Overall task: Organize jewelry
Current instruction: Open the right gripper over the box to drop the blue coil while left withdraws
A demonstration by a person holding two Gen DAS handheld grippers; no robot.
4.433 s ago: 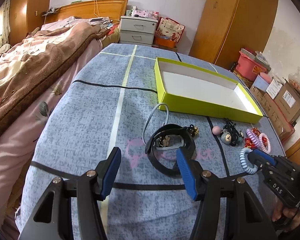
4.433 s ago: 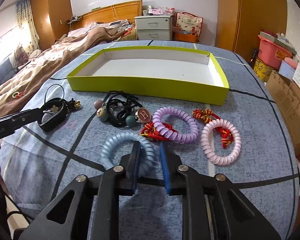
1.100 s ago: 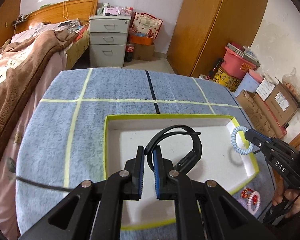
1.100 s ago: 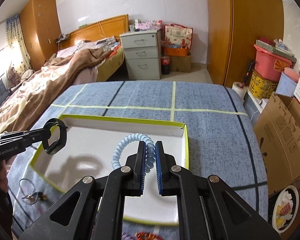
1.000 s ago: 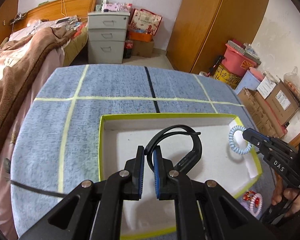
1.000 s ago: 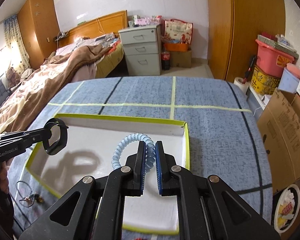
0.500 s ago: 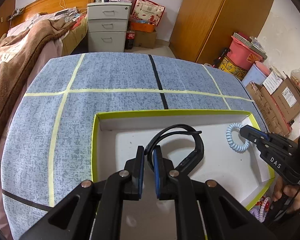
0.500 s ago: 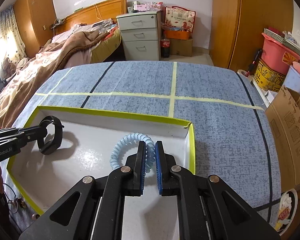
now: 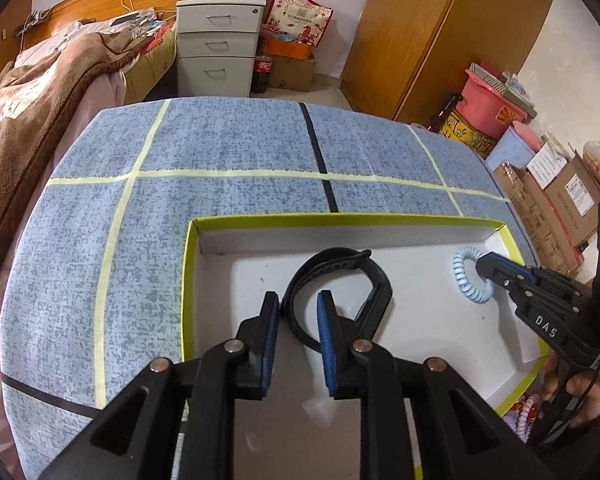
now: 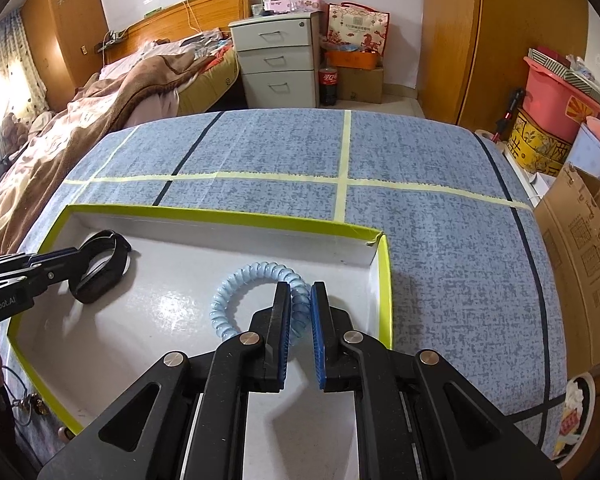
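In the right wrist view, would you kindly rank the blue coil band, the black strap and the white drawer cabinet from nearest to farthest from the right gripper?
1. Blue coil band, between the right gripper's fingers, in the tray.
2. Black strap, at the tray's left end.
3. White drawer cabinet, beyond the table, by the bed.

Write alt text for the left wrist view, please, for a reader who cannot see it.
The left gripper, jaws just opened, straddles one side of a black wristband lying in a white tray with a lime-green rim. At right, the right gripper pinches a pale blue spiral hair tie over the tray.
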